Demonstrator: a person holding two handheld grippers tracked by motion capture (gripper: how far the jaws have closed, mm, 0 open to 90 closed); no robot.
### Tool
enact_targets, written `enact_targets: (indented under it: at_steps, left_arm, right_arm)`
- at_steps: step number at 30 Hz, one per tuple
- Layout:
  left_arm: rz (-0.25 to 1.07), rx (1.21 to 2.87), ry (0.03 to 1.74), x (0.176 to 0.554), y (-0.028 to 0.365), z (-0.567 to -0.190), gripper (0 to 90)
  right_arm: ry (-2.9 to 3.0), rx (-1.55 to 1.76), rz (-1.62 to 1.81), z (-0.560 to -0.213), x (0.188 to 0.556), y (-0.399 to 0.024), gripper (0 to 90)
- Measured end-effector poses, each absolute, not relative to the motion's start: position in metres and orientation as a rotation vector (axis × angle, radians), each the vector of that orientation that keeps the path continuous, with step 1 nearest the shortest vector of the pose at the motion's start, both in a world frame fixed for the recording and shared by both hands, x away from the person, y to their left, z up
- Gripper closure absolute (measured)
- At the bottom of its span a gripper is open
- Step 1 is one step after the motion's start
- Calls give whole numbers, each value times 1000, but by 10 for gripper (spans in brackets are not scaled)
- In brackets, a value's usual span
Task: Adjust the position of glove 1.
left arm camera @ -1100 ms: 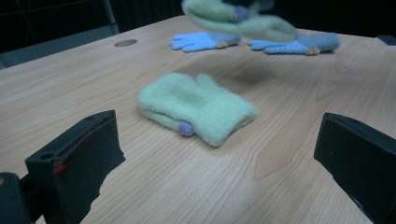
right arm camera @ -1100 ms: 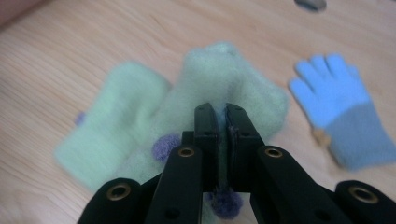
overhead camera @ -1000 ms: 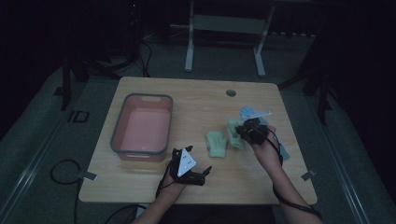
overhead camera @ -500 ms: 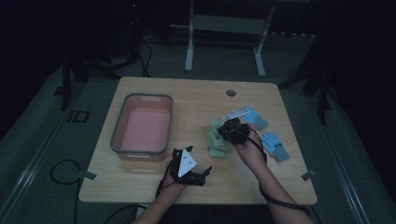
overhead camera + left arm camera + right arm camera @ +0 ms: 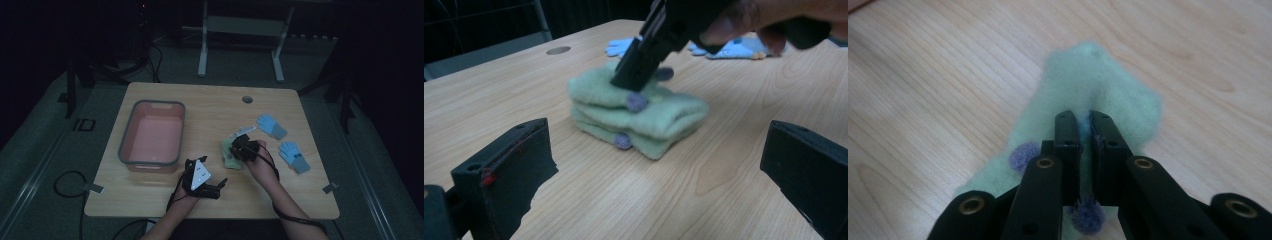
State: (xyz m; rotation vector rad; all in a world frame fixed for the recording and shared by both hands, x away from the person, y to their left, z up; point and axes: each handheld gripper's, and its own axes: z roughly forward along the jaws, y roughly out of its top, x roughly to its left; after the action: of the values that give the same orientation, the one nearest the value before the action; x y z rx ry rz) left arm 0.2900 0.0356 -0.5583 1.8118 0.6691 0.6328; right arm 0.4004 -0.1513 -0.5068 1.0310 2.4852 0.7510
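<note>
We see the fuzzy green gloves, folded in a soft stack with 3 purple pompoms, lying on the wooden table directly under the right gripper, whose nearly closed jaws pinch the top layer. The left gripper faces the stack, released wide. From above, a pink bin lies left of it and 2 blue gloves beyond the right gripper.
</note>
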Motion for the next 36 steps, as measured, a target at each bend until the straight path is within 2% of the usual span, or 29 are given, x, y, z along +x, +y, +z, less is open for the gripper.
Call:
enact_targets:
  at_steps: [6,8,11,12,13,14,16,21,26,27,28,29,31,36]
  left_arm:
    - [614,1839,673,293,34,-558,5]
    - [637,1864,677,291,32,-558,5]
    - [608,1899,670,293,30,-557,6]
    - [561,1956,687,296,26,-555,6]
    - [561,1956,687,296,26,-555,5]
    - [525,1978,696,298,25,-553,5]
    - [481,1994,680,300,22,-550,5]
    - [518,2067,540,307,12,-541,8]
    - [535,2105,412,323,1,-532,148]
    - [532,2117,384,327,-1,-529,148]
    - [522,2129,361,331,-3,-528,208]
    - [512,2156,342,335,-5,-526,208]
    - [505,2189,289,341,-8,-525,278]
    - [486,2280,249,355,-17,-532,330]
  right_arm:
    - [2502,1034,742,-514,403,-151,805]
    - [2496,1035,767,-510,401,-154,734]
    - [2481,1023,804,-503,399,-160,695]
    - [2471,1022,861,-495,399,-168,601]
    - [2471,1022,861,-495,399,-168,601]
    - [2475,1002,922,-489,400,-177,560]
    - [2470,990,925,-486,401,-180,561]
    - [2484,944,954,-471,415,-196,527]
    - [2508,952,964,-469,427,-199,505]
    - [2510,958,975,-469,429,-199,491]
    - [2528,972,990,-469,434,-198,474]
    - [2528,972,990,-469,434,-198,474]
    - [2554,1000,1005,-473,444,-194,431]
    - [2613,1078,1019,-492,458,-188,379]
